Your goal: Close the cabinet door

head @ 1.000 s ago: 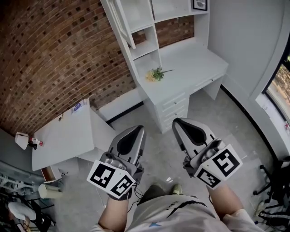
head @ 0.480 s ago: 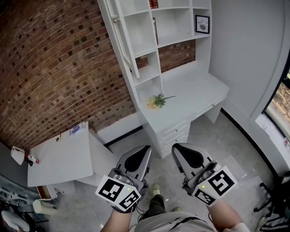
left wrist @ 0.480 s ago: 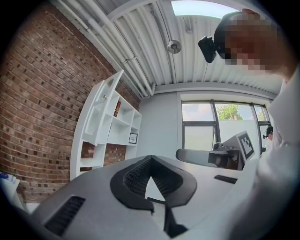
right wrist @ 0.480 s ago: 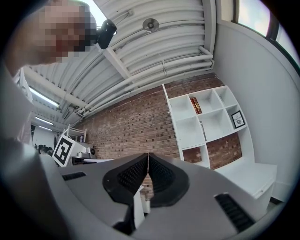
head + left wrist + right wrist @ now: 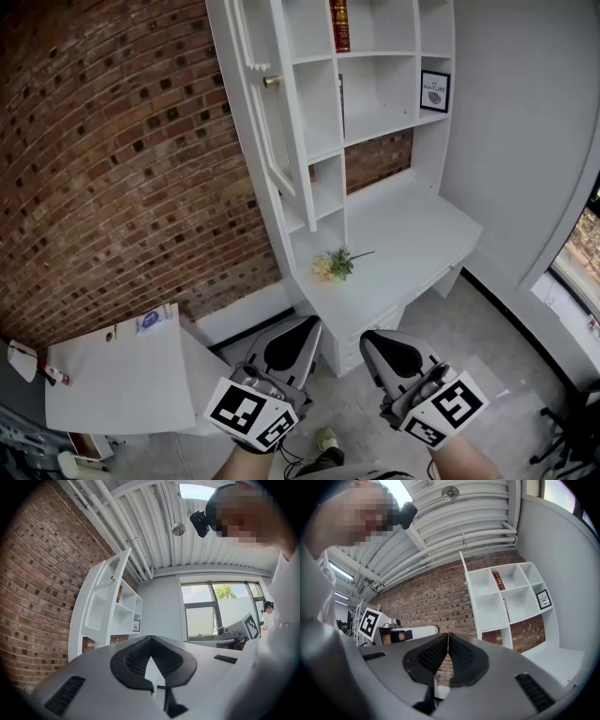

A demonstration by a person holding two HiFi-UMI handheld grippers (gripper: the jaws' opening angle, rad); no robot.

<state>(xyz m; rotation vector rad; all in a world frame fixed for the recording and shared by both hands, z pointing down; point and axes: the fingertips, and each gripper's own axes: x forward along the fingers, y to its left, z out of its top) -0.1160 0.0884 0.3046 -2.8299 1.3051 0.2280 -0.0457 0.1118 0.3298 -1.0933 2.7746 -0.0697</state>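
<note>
**Progress.** The closing stroke is not yet made. The cabinet door (image 5: 267, 122) stands swung out from the upper left bay of the white shelf unit (image 5: 380, 103), at the far left of the scene, well apart from both tools. What is left is to reach the door, then push it flush.

**Tools.** The left gripper (image 5: 298, 336) and the right gripper (image 5: 382, 352) are held low and near, side by side. On each, the 2 jaws meet at the tips with nothing between them.

**Materials.**
- The door is a tall white-painted frame around what looks like a slatted panel, with 1 small round brass knob (image 5: 271, 82).
- The shelf unit is smooth, with square bays.
- The brick wall (image 5: 122, 169) is rough and red-brown.
- The desk top (image 5: 412, 234) is flat, matte and white.
- The jaw pads are black and finely ribbed.
</note>
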